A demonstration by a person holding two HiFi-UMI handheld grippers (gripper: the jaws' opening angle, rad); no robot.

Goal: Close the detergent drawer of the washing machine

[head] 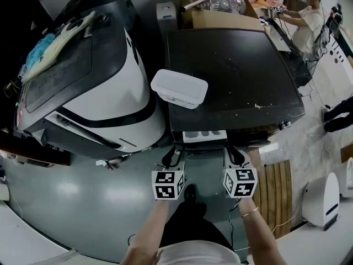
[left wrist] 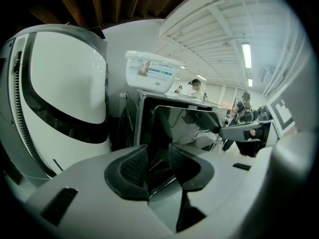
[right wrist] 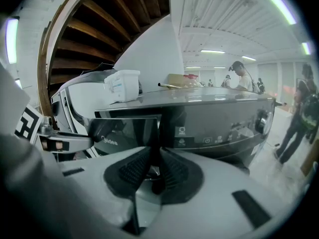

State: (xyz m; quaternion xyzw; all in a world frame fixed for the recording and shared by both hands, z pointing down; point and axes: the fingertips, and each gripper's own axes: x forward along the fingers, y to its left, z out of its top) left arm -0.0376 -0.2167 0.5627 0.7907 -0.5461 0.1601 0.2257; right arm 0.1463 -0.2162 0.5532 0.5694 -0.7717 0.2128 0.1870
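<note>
The detergent drawer point(head: 204, 135) stands pulled out from the front left of the dark washing machine point(head: 231, 76), its compartments showing from above. So the closing step is not yet done. The left gripper point(left wrist: 158, 151) sits at the drawer's left end with its jaws apart and nothing gripped. The right gripper point(right wrist: 152, 158) sits at the right end, jaws drawn to a narrow slit that lines up with the edge of the drawer's face. I reckon the next move is a straight, even push inward. Whether either pair of jaws touches the face is hard to make out, because the gripper bodies hide its lower edge. A white tub point(head: 179, 88) sits on the lid.
</note>
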